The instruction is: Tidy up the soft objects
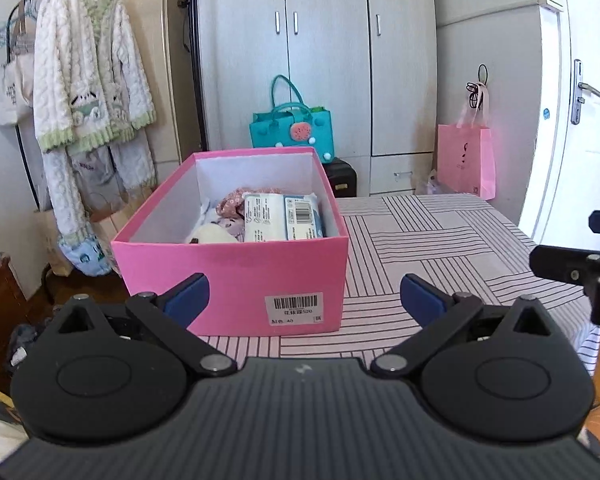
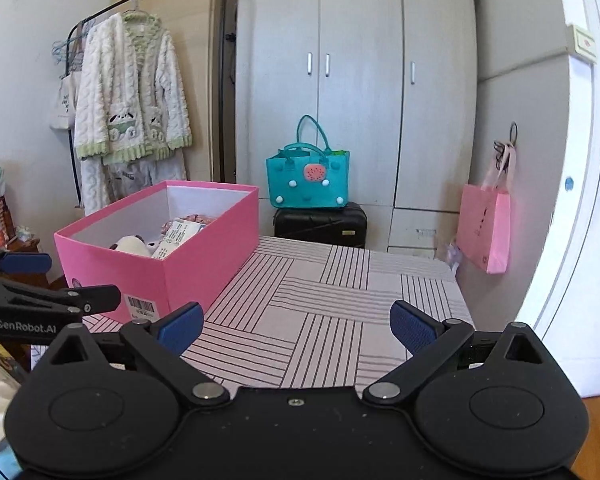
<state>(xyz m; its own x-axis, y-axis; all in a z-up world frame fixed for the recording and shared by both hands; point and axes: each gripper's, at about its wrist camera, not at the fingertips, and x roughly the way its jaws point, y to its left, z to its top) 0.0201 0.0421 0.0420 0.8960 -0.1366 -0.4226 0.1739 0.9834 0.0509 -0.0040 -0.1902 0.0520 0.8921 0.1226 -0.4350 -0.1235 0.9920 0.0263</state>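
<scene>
A pink box stands on the striped tablecloth. Inside lie a white plush toy, white tissue packs and floral pink cloth. My left gripper is open just in front of the box's near wall, nothing between its blue pads. My right gripper is open over the bare cloth to the right of the box, holding nothing. Each gripper shows at the edge of the other's view.
A teal handbag sits on a black suitcase before a grey wardrobe. A pink paper bag hangs at right near a white door. A fluffy robe hangs on a rack at left.
</scene>
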